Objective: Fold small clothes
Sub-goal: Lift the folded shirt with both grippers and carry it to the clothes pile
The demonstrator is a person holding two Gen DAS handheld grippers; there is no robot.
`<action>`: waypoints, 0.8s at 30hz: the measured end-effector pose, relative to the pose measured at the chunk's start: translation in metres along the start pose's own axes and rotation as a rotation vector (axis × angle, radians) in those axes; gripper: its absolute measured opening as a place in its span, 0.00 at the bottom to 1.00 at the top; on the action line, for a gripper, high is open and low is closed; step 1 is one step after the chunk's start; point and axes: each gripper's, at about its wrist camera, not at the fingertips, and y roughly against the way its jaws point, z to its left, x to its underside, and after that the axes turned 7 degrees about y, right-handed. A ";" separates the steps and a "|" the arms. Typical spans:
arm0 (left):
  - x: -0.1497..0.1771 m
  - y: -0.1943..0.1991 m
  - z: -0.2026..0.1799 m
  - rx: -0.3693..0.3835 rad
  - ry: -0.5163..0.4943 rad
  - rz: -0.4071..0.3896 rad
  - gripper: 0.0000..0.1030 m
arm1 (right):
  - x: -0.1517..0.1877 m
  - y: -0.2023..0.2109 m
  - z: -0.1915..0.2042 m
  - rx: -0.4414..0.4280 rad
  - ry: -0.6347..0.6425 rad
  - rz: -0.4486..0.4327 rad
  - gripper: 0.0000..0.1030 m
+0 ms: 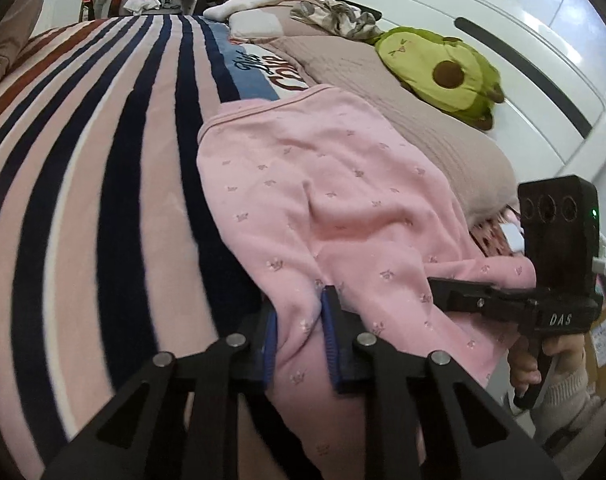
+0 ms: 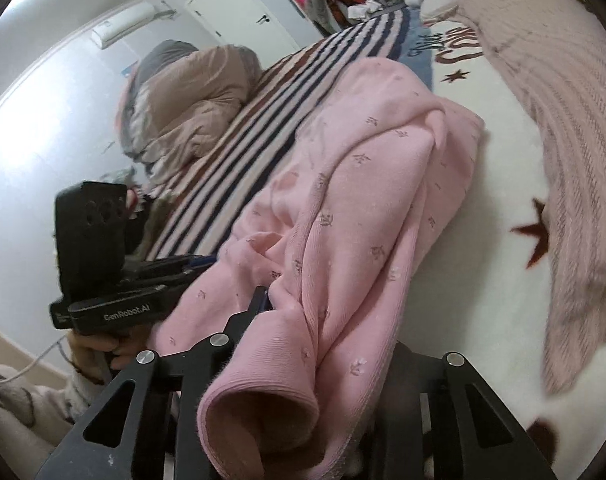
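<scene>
A small pink garment with tiny printed motifs (image 1: 323,184) lies across the bed, partly on the striped blanket (image 1: 83,160). My left gripper (image 1: 301,312) is shut on a fold of its near edge, cloth pinched between the blue pads. In the right wrist view the same pink garment (image 2: 363,200) is bunched and draped over my right gripper (image 2: 303,312), which is shut on it; a ribbed cuff (image 2: 259,408) hangs over the linkage and hides the right finger. The right gripper also shows in the left wrist view (image 1: 443,288), and the left gripper in the right wrist view (image 2: 199,264).
A green avocado plush (image 1: 443,68) lies on a beige quilt (image 1: 423,128) by the white wall. A white blanket with brown stars (image 2: 483,200) lies right of the garment. A bundled beige duvet (image 2: 191,96) sits at the far end. Clothes are piled beyond the bed.
</scene>
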 end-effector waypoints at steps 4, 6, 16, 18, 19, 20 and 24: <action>0.026 0.024 0.000 0.024 0.002 0.030 0.16 | 0.014 0.006 0.022 -0.068 0.000 0.035 0.26; 0.033 0.030 0.004 0.031 0.014 0.033 0.19 | 0.023 0.006 0.027 -0.086 -0.016 0.053 0.27; 0.013 0.031 0.021 0.098 0.078 0.027 0.60 | 0.022 0.029 0.011 0.110 -0.039 0.025 0.68; 0.008 0.019 0.028 0.150 0.126 0.065 0.60 | 0.017 0.033 0.008 0.099 -0.041 0.016 0.68; 0.007 0.015 0.031 0.167 0.151 0.079 0.60 | 0.014 0.033 0.004 0.091 -0.045 0.017 0.68; 0.006 0.007 0.034 0.182 0.179 0.097 0.60 | 0.012 0.032 0.001 0.087 -0.049 0.022 0.68; 0.006 -0.006 0.032 0.179 0.175 0.110 0.60 | 0.008 0.015 -0.009 0.046 -0.047 0.069 0.68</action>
